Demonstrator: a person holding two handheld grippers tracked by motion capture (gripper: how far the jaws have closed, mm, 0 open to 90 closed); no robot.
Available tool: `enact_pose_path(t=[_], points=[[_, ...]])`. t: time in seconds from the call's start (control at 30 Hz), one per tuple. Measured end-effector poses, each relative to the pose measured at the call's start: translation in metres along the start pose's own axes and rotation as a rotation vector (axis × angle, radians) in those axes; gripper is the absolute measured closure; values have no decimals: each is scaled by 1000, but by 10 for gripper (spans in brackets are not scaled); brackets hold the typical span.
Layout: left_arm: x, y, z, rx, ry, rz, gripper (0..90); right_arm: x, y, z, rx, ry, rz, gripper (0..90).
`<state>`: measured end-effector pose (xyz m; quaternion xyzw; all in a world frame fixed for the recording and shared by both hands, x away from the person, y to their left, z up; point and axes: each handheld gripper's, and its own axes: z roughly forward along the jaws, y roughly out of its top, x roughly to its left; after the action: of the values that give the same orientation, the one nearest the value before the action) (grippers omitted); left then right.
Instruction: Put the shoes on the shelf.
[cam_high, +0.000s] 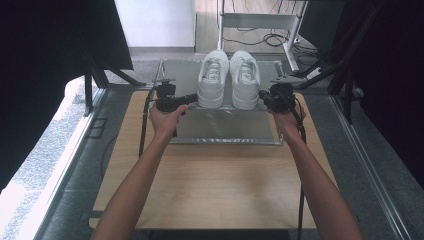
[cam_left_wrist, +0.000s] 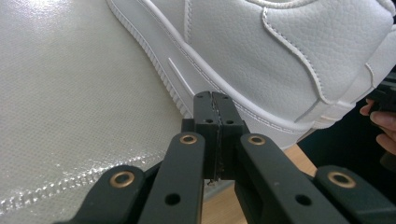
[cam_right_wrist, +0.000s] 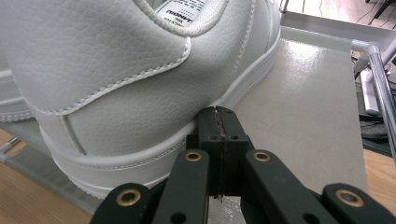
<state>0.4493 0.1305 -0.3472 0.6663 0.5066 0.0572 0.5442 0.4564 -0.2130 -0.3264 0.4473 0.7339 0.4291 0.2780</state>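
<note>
My 2 grippers flank the pair of shoes on the mat (cam_high: 225, 127) at the table's (cam_high: 215, 185) far end. The left gripper (cam_left_wrist: 214, 100) is clenched on nothing, its tip against the left shoe's (cam_high: 213, 80) sole edge; the right gripper (cam_right_wrist: 217, 114) is likewise closed and empty, pressed at the right shoe's (cam_high: 245, 80) heel. If I push unevenly, 1 shoe may pivot or tip. The slick mat could let both slide toward the far rim.
</note>
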Motion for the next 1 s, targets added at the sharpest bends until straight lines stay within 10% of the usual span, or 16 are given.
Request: enact_pose_path(t=[1.0], points=[[-7, -5, 9, -16, -31, -41, 900, 9, 2, 3, -15, 44, 6, 900]])
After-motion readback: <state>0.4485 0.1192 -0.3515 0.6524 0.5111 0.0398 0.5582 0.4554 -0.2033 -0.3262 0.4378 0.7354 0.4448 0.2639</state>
